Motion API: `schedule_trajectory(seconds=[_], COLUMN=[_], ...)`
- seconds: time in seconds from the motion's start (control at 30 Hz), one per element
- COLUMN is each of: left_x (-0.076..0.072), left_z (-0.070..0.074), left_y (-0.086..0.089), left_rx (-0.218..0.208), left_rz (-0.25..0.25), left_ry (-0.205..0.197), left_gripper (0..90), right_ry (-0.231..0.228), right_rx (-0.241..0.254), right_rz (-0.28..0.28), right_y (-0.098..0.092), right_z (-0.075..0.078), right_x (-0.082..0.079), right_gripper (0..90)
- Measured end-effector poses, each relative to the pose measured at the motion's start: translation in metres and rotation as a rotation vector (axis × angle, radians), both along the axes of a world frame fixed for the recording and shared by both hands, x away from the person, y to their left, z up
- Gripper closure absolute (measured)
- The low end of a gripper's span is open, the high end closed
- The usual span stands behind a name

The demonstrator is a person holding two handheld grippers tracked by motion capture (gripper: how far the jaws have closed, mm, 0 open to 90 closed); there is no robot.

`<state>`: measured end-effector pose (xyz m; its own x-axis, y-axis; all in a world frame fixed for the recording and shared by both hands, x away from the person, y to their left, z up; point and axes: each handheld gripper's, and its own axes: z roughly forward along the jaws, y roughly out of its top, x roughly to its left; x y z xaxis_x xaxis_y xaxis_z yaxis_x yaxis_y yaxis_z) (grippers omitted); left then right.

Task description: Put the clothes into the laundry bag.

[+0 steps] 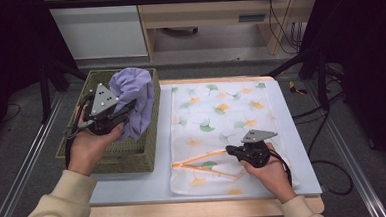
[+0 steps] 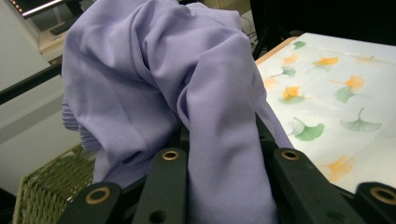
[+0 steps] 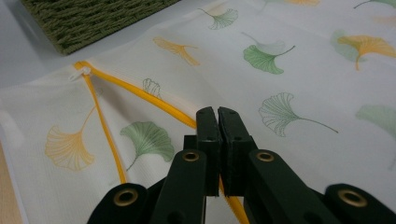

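Step in hand, as judged: loading the purple garment [image 1: 133,99] from the woven basket [image 1: 147,141] into the zipped laundry bag [image 1: 222,122] lying flat on the worktop [image 1: 303,148].

Advice on method. Lift the garment high enough for its hanging folds to clear the basket rim before carrying it across, or the trailing cloth may snag the weave. The mouth of the bag should be raised and held wide at the yellow zip [image 3: 140,95]; the fabric is thin and will likely sag shut if the edge is merely pinned down. Feed the bunched end first and let the remainder follow.

Worktop: pale, smooth, wood-edged, rectangular.

Laundry bag: a flat white mesh rectangle printed with green and orange ginkgo leaves, fine-textured and semi-sheer. The yellow zip forms a narrow V near the front edge, with a small white pull [image 3: 79,71] at its apex.

Basket: olive-green, rectangular, coarse woven cord, standing left of the bag.

Garment: soft lilac knit, matte, hanging in heavy rounded folds over the basket.

Left tool [image 1: 126,109]: clamped on a bunch of the garment, which passes between its jaws.

Right tool [image 3: 217,114]: jaws closed together on the zip edge of the bag, low against the cloth.
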<state>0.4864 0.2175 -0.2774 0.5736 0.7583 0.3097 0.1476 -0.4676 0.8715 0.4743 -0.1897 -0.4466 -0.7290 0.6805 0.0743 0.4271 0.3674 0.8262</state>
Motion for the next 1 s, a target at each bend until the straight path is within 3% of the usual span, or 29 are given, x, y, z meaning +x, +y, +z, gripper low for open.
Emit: schedule_trajectory(seconds=[0.37,1.0], left_x=[-0.013,-0.025], left_z=[0.013,0.004], left_y=[-0.033,-0.090], left_rx=[-0.018,-0.018], left_rz=[-0.098,-0.232], left_ry=[-0.005,0.033], left_gripper=[73.6,73.6], right_ry=[0.005,0.031], right_rx=[0.015,0.053], right_rz=[-0.012,0.003], right_y=[-0.002,-0.008], right_z=[0.000,0.000], right_x=[0.001,0.003], right_gripper=[88.3,88.5])
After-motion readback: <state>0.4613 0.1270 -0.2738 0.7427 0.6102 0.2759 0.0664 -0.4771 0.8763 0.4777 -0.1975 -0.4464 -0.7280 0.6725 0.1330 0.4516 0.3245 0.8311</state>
